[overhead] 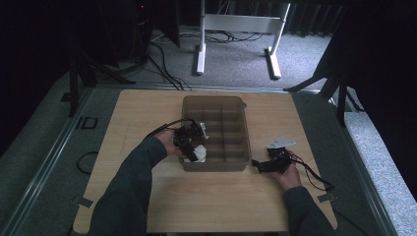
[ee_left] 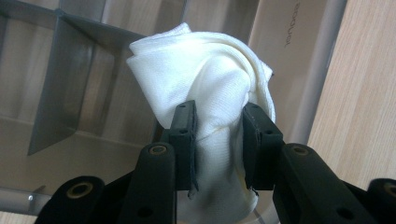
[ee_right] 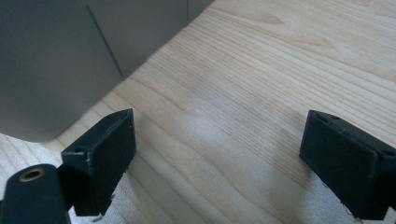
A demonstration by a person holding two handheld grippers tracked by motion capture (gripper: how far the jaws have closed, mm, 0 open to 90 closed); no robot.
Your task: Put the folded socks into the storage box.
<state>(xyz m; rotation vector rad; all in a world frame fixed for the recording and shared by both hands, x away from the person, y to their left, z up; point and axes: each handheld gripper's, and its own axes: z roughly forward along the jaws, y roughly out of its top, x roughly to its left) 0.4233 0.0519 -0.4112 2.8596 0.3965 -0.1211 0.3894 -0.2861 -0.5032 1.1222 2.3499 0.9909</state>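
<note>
Left gripper view looks straight along the left gripper [ee_left: 218, 126], whose fingers [ee_left: 183, 135] are clenched on a crumpled white woven cloth [ee_left: 205, 79], pinching it at a gathered waist so that loose folds bulge above the pads and a tail hangs below. The cloth reads as light, soft and limp: it will sag, unfold and drape rather than keep a shape, and the weave should give the pads good friction, so slipping looks unlikely while the bunch stays thick. The gathered middle is the right place to hold it; a single edge would likely pull free.

From the high view the cloth [overhead: 199, 152] sits at the near left corner of the translucent grey plastic compartment box [overhead: 241, 129], apparently over the corner compartment, though whether it touches the floor of it is hard to tell. Thin upright dividers [ee_left: 51, 107] and the box rim stand close around it, so trailing folds could catch on those edges.

The right gripper [overhead: 268, 164] rests just beside the box's near right corner with its fingers [ee_right: 100, 156] released, nothing between them, over the light wooden worktop [overhead: 216, 201], which offers wide bare room in front and to both sides.
</note>
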